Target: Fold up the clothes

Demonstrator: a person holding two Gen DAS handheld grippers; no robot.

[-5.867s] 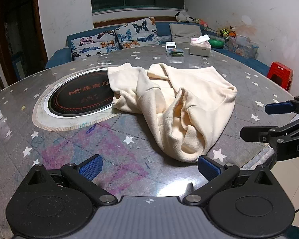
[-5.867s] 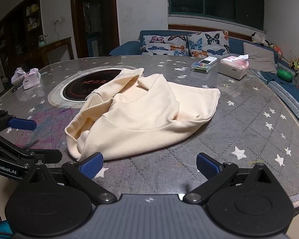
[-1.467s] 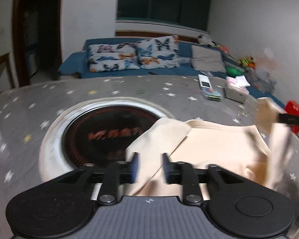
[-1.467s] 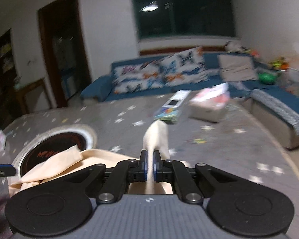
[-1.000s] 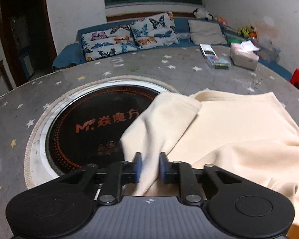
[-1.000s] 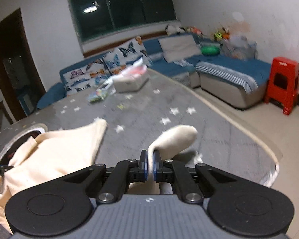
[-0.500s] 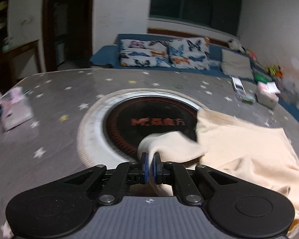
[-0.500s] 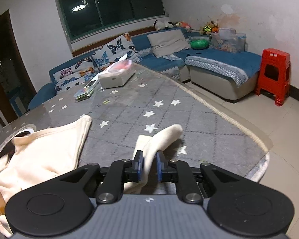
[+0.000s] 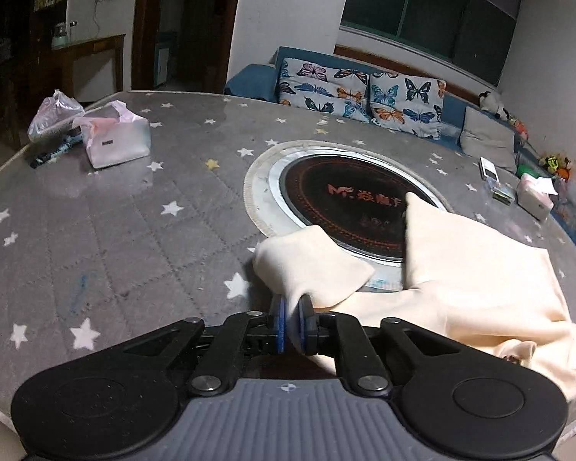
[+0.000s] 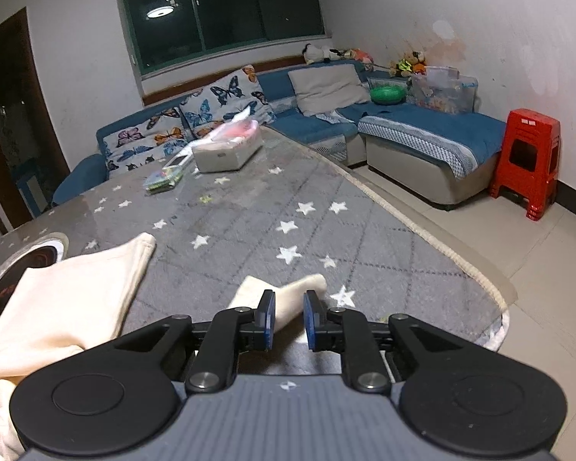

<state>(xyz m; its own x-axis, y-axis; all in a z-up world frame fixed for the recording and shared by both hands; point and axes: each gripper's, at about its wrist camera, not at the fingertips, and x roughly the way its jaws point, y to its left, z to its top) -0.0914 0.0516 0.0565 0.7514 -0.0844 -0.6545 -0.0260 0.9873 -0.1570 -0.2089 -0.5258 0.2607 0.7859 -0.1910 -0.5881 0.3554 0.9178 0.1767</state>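
A cream sweatshirt (image 9: pixel 472 269) lies spread on the grey star-patterned table (image 9: pixel 134 230). One of its sleeves (image 9: pixel 307 265) stretches left over the rim of the round cooktop. My left gripper (image 9: pixel 292 324) pinches that sleeve near its end, and its jaws are starting to open with the cloth still between the pads. In the right wrist view the sweatshirt body (image 10: pixel 69 296) sits at the left and the other sleeve's cuff (image 10: pixel 288 292) lies flat on the table. My right gripper (image 10: pixel 289 317) stands slightly open around that cuff, with a gap showing at the right pad.
A round black cooktop (image 9: pixel 349 199) is set into the table. A tissue pack (image 9: pixel 115 138) and a plastic bag (image 9: pixel 53 115) sit far left. A tissue box (image 10: pixel 226 150) sits at the back. The table edge (image 10: pixel 441 246) runs close on the right, a red stool (image 10: pixel 530 157) beyond it.
My left gripper pulled its sleeve leftward, off the cooktop towards the grey cloth. My right gripper stayed put and its jaws parted, leaving the cuff lying on the table.
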